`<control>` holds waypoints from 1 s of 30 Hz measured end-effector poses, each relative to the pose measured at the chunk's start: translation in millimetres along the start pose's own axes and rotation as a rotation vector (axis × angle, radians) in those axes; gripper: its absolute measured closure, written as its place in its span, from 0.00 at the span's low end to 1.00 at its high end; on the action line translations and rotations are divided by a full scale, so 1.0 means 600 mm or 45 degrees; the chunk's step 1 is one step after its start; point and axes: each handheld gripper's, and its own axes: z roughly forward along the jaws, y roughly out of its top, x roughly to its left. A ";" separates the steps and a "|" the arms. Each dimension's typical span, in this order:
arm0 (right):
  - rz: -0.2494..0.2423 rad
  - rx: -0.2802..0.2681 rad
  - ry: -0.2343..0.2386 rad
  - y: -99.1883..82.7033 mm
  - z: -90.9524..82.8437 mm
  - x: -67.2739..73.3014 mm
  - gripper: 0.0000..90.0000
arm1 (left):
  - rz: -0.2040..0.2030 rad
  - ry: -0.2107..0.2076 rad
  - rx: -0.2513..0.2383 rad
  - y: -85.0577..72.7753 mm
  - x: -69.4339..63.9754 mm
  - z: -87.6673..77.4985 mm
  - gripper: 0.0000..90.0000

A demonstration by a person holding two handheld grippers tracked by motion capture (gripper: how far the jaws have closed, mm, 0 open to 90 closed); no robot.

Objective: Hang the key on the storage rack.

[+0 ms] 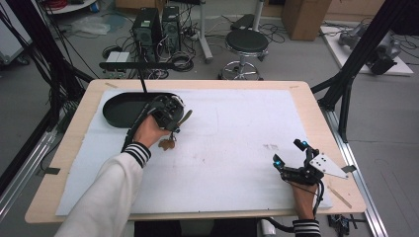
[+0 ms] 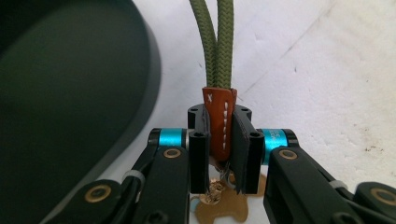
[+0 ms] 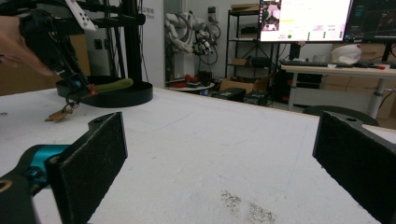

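The left gripper (image 2: 219,154) is pinching the brown stitched leather tab (image 2: 219,121) of an olive-green braided cord keychain (image 2: 215,42) tight between its jaws, near the table's far left corner, just beside the black oval tray (image 1: 121,109). The right gripper (image 1: 291,155) is resting near the near right corner, its jaws gaping wide and holding nothing.

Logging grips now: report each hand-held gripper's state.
Left hand-held gripper: closed on the keychain's leather tab.
Right hand-held gripper: open, holding nothing.
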 end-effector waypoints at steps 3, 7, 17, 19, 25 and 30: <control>-0.003 0.003 -0.001 0.000 0.000 0.000 0.02 | -0.022 -0.010 -0.069 -0.006 0.008 -0.022 0.87; -0.003 0.005 -0.002 0.000 0.000 0.000 0.02 | -0.025 0.004 -0.163 -0.014 0.017 -0.047 0.87; -0.004 0.005 -0.003 0.000 0.000 0.000 0.02 | -0.098 0.018 -0.371 -0.046 0.045 -0.100 0.87; -0.005 0.005 -0.003 0.000 0.000 0.000 0.02 | -0.112 0.032 -0.399 -0.054 0.050 -0.111 0.87; -0.007 0.002 -0.003 0.000 0.000 0.000 0.02 | -0.166 0.097 -0.487 -0.081 0.074 -0.144 0.87; -0.004 0.004 -0.003 0.000 0.000 0.001 0.02 | -0.209 0.115 -0.533 -0.103 0.096 -0.167 0.87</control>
